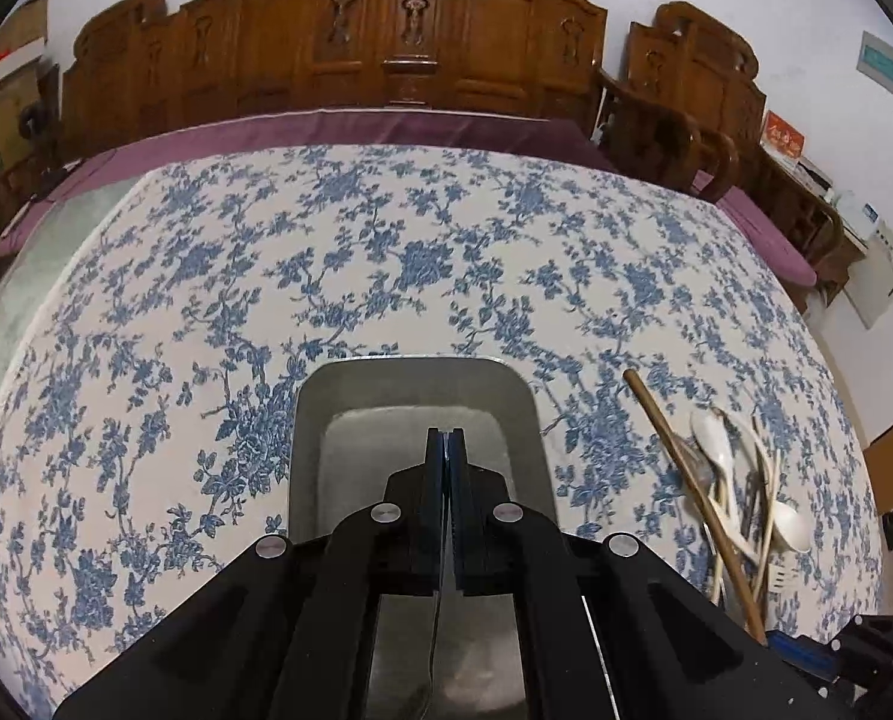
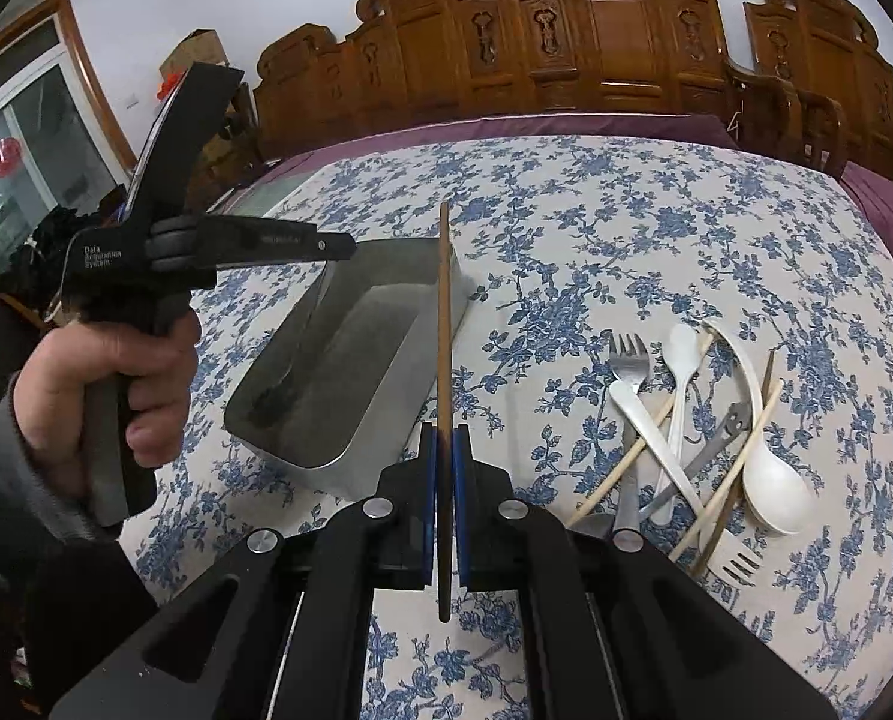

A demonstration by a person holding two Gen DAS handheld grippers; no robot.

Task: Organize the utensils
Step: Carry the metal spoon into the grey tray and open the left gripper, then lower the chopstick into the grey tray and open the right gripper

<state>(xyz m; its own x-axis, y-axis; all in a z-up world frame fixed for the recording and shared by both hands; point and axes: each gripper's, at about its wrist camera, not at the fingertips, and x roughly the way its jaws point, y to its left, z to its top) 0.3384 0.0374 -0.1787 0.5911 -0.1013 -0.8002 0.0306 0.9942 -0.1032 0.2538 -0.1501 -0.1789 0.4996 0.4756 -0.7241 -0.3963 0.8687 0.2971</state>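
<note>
A steel tray [image 2: 302, 462] sits on the blue-flowered tablecloth; it also shows in the left wrist view [image 1: 518, 420]. My left gripper [image 1: 445, 438] is shut and empty, hovering over the tray; in the right wrist view it shows as a black tool [image 2: 326, 245] above the tray's far end. My right gripper [image 2: 444, 438] is shut on a brown chopstick [image 2: 444, 312], held upright just right of the tray. The chopstick shows in the left wrist view [image 1: 686, 480] too. A pile of utensils [image 2: 680, 420] lies to the right: white spoons, a steel fork, pale chopsticks.
Carved wooden chairs [image 2: 596, 42] and a purple cushion [image 2: 506, 126] line the far table edge. A window [image 2: 20, 168] is at the left. A person's hand [image 2: 110, 384] holds the left gripper's handle.
</note>
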